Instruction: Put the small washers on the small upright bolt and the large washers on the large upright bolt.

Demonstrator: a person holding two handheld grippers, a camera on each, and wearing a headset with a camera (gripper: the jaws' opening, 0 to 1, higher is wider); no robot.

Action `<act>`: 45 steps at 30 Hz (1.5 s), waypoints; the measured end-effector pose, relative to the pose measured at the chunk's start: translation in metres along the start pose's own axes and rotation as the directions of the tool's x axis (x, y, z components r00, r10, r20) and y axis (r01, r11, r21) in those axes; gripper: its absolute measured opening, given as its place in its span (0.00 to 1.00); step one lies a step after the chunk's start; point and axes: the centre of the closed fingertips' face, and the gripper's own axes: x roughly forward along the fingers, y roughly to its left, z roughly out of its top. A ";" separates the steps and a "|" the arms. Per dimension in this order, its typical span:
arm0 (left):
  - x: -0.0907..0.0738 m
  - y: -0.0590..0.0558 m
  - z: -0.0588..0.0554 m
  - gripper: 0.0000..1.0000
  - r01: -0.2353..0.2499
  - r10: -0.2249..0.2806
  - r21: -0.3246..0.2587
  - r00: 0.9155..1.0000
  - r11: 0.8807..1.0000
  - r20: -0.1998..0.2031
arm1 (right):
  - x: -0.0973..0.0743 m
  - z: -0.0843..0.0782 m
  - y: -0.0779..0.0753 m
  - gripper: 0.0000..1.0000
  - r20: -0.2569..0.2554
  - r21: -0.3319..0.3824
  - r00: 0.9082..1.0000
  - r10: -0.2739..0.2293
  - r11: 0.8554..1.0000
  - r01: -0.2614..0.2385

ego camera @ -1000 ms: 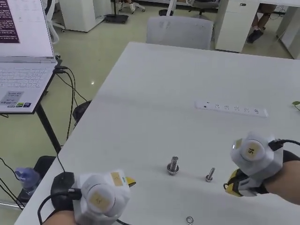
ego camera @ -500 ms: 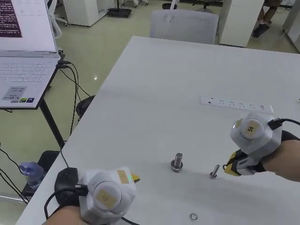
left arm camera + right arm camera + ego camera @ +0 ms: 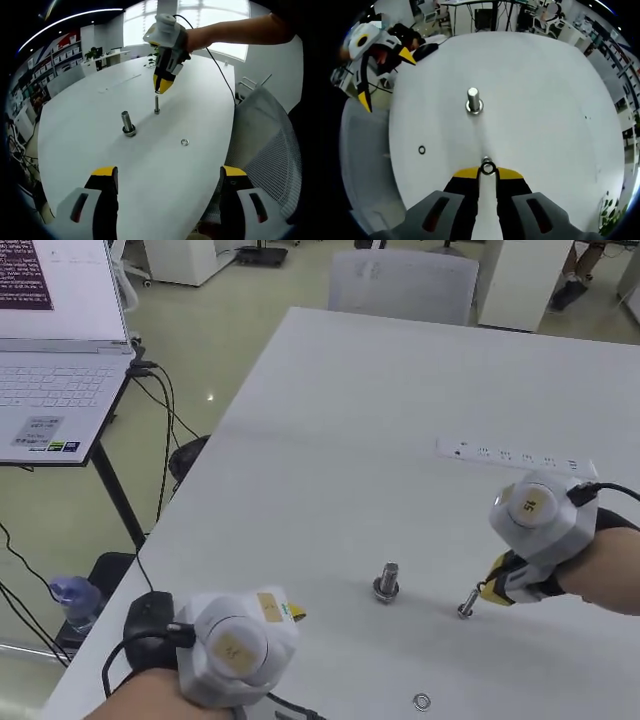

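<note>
The large upright bolt (image 3: 387, 582) (image 3: 128, 123) (image 3: 473, 101) stands mid-table, and the small upright bolt (image 3: 467, 602) (image 3: 157, 105) is just to its right. My right gripper (image 3: 492, 592) (image 3: 161, 90) (image 3: 488, 170) hovers at the small bolt's top. Its jaws are nearly together on a small ring, which looks like a small washer (image 3: 488, 167). A loose washer (image 3: 422, 702) (image 3: 184, 142) (image 3: 422, 149) lies flat near the front edge. My left gripper (image 3: 292, 614) (image 3: 169, 172) (image 3: 385, 77) is open with nothing in it, low at the front left.
A white power strip (image 3: 515, 455) lies behind the bolts. An open laptop (image 3: 60, 390) sits on a stand to the left, past the table edge (image 3: 190, 505). A grey chair (image 3: 405, 285) stands at the far end.
My right gripper has moved left, from beside the small bolt to over its top. The left gripper has stayed low at the front. The head camera has shifted.
</note>
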 end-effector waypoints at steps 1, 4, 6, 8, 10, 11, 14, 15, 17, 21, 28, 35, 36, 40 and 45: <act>0.000 0.000 -0.001 0.83 0.001 -0.001 -0.002 1.000 1.000 0.000 | 0.000 0.001 0.001 0.13 -0.001 0.001 1.000 0.001 1.000 -0.001; -0.001 0.002 -0.003 0.83 0.000 0.000 -0.003 1.000 1.000 -0.005 | 0.002 0.001 0.001 0.13 -0.007 0.000 1.000 0.005 1.000 -0.005; -0.001 0.003 -0.003 0.83 -0.001 0.001 -0.006 1.000 1.000 -0.004 | 0.004 0.000 0.001 0.13 -0.016 -0.005 1.000 0.005 1.000 -0.005; -0.001 0.004 -0.004 0.83 -0.001 0.001 -0.007 1.000 1.000 -0.005 | 0.005 0.000 0.002 0.13 -0.020 -0.007 1.000 0.008 1.000 -0.008; -0.001 0.004 -0.005 0.83 -0.001 0.001 -0.009 1.000 1.000 -0.007 | 0.006 0.001 0.002 0.13 -0.019 -0.005 1.000 0.010 1.000 -0.011; -0.001 0.004 -0.005 0.82 0.000 0.000 -0.010 1.000 1.000 -0.007 | 0.006 0.001 0.002 0.13 -0.020 -0.005 1.000 0.012 1.000 -0.012; 0.000 0.004 -0.006 0.82 0.001 -0.001 -0.010 1.000 1.000 -0.008 | 0.009 0.001 0.001 0.13 -0.024 -0.008 1.000 0.014 1.000 -0.014; 0.000 0.005 -0.006 0.82 0.001 -0.001 -0.010 1.000 1.000 -0.009 | 0.010 0.001 0.001 0.13 -0.025 -0.007 1.000 0.016 1.000 -0.016; 0.000 0.005 -0.007 0.82 0.002 -0.002 -0.010 1.000 1.000 -0.009 | 0.012 0.000 0.000 0.13 -0.031 -0.010 0.999 0.015 1.000 -0.015; -0.001 0.006 -0.008 0.81 0.001 -0.002 -0.012 1.000 1.000 -0.013 | 0.015 -0.001 -0.002 0.13 -0.036 -0.014 0.999 0.017 1.000 -0.017; -0.002 0.008 -0.010 0.81 0.001 -0.002 -0.016 1.000 1.000 -0.015 | 0.022 -0.003 -0.004 0.13 -0.046 -0.014 0.999 0.023 1.000 -0.024; -0.001 0.007 -0.013 0.80 0.006 -0.007 -0.020 1.000 1.000 -0.022 | 0.034 -0.006 -0.004 0.13 -0.061 -0.019 0.998 0.031 0.999 -0.033; -0.001 0.007 -0.014 0.80 0.008 -0.008 -0.020 1.000 1.000 -0.024 | 0.036 -0.007 -0.004 0.13 -0.063 -0.019 0.997 0.033 0.999 -0.034; -0.002 0.005 -0.015 0.79 0.011 -0.012 -0.021 1.000 1.000 -0.028 | 0.044 -0.011 -0.004 0.13 -0.076 -0.027 0.996 0.039 0.999 -0.041; -0.003 0.005 -0.019 0.79 0.014 -0.014 -0.022 0.999 1.000 -0.036 | 0.054 -0.014 -0.004 0.13 -0.091 -0.021 0.995 0.049 0.998 -0.051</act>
